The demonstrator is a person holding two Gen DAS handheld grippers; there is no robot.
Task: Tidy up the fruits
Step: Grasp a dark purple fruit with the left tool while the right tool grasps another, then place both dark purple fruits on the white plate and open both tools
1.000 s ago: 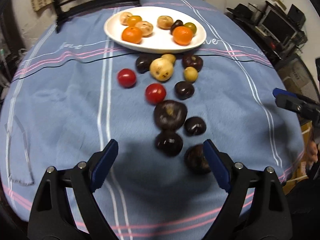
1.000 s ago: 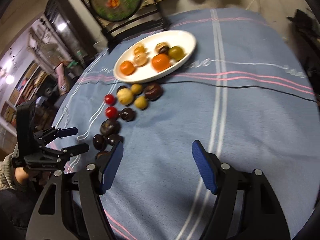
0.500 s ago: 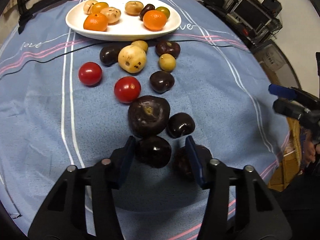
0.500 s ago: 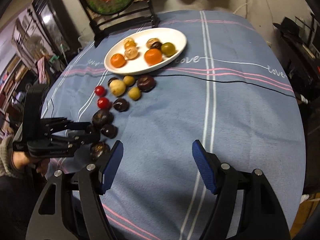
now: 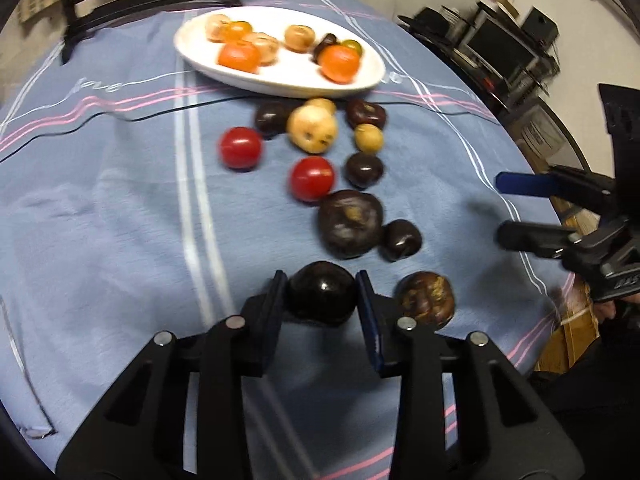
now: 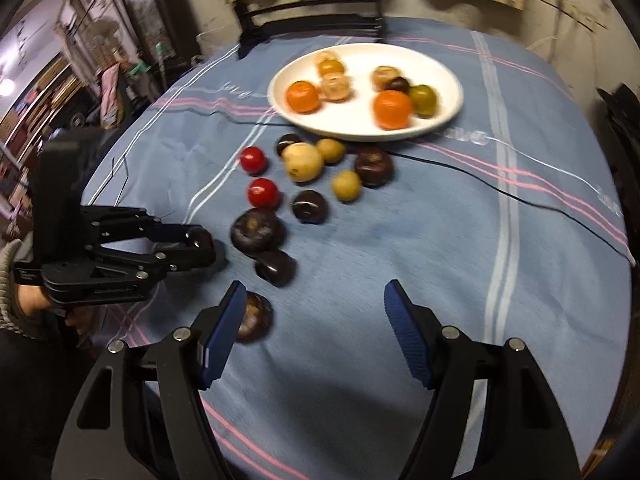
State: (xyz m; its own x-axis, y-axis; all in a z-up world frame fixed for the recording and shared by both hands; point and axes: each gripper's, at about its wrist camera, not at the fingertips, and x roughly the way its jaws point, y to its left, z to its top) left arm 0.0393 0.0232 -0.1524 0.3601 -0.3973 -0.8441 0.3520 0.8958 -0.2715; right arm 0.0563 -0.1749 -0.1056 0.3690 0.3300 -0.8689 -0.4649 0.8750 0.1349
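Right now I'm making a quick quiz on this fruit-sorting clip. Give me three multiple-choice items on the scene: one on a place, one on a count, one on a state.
1. Where is the white plate?
A. On the far side of the loose fruit
B. Under the right gripper
C. On the chair

2. How many red tomatoes lie on the cloth?
A. One
B. Two
C. Four

3. What is between the left gripper's jaws?
A. Nothing
B. An orange
C. A dark fruit

Answers: 1 A, the plate sits beyond the loose fruit. 2 B, two tomatoes show. 3 C, the jaws are closing, pads against the dark fruit.
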